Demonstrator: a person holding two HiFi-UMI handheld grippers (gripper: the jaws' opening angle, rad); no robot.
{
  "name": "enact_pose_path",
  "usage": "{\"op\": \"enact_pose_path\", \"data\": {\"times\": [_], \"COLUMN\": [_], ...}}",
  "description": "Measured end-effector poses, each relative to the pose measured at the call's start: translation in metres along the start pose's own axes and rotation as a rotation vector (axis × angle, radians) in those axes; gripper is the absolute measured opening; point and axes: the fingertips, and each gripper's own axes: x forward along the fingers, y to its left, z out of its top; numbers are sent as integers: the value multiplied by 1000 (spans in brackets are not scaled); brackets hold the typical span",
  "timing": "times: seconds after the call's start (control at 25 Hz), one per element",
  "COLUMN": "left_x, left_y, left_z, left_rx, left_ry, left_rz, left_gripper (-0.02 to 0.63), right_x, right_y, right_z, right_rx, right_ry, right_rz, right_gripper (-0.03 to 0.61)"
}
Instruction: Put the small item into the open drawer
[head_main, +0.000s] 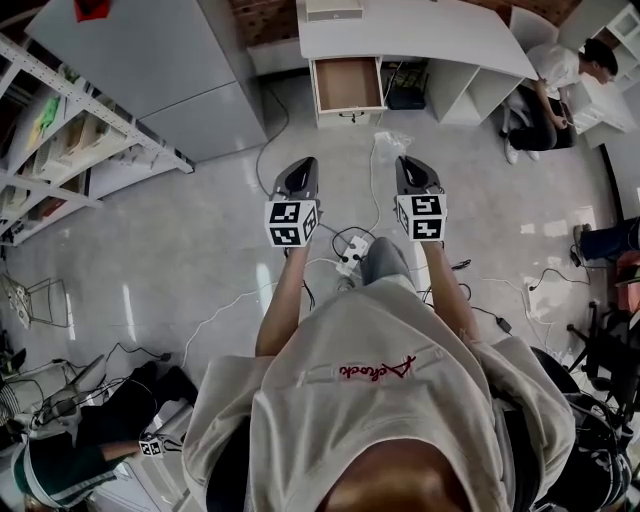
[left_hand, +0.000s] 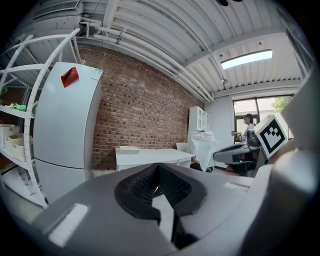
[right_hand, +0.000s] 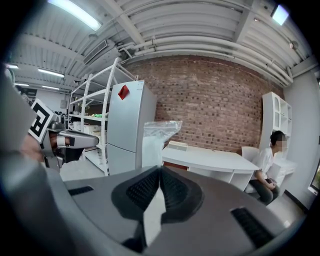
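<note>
The pale floor (head_main: 180, 260) took up most of the head view, strewn with cables, and the person stood on it well short of the furniture along the far wall. A tall fridge (head_main: 150, 60) stood on the left of that wall and a white desk (head_main: 420, 30) on the right. Another person (head_main: 555, 85) sat at the desk's far end. Under the desk's near edge the open drawer (head_main: 348, 85) was pulled out with its wooden bottom bare, ready to take something dropped in from above. Both grippers were held out level and side by side, pointing roughly at that drawer, a carrying posture that suited the walk yet to be made. The left gripper (head_main: 303, 165) had its jaws pressed together on nothing, so it appeared to be only along for the ride. The right gripper (head_main: 408, 162) had its jaws clamped on the lower edge of a small clear plastic bag (head_main: 392, 141). The bag stood up crumpled from the jaw tips with something white inside. It was probably held by the bottom because the thin film gave the pads little else to bite on. The bag was in the air, well apart from the drawer, so the task looked to be at its carrying stage with the drop not yet made.
</note>
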Motion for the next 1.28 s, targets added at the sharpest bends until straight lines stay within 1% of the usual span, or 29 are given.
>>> {"op": "enact_pose_path", "data": {"times": [0.4,0.56,0.76,0.96,1.28], "left_x": [21,37,69,122,245], "left_y": [14,22,38,58,86], "left_z": [3,7,8,13,38], "left_rx": [0,16,34,33,35], "left_ry": [1,-2,8,24,63], "left_rz": [-2,6,24,39,39], "left_gripper": [9,9,9,9,9], "right_x": [24,45,84,135,240], "right_y": [-3,-10,-23,-47,-123], "right_z": [1,2,3,6,29], "right_rx": [-2,0,14,21,54], "right_ry": [0,-9,-24,-20,-7], "right_rz": [20,34,55,81,98], "right_gripper": [14,14,14,14,14]}}
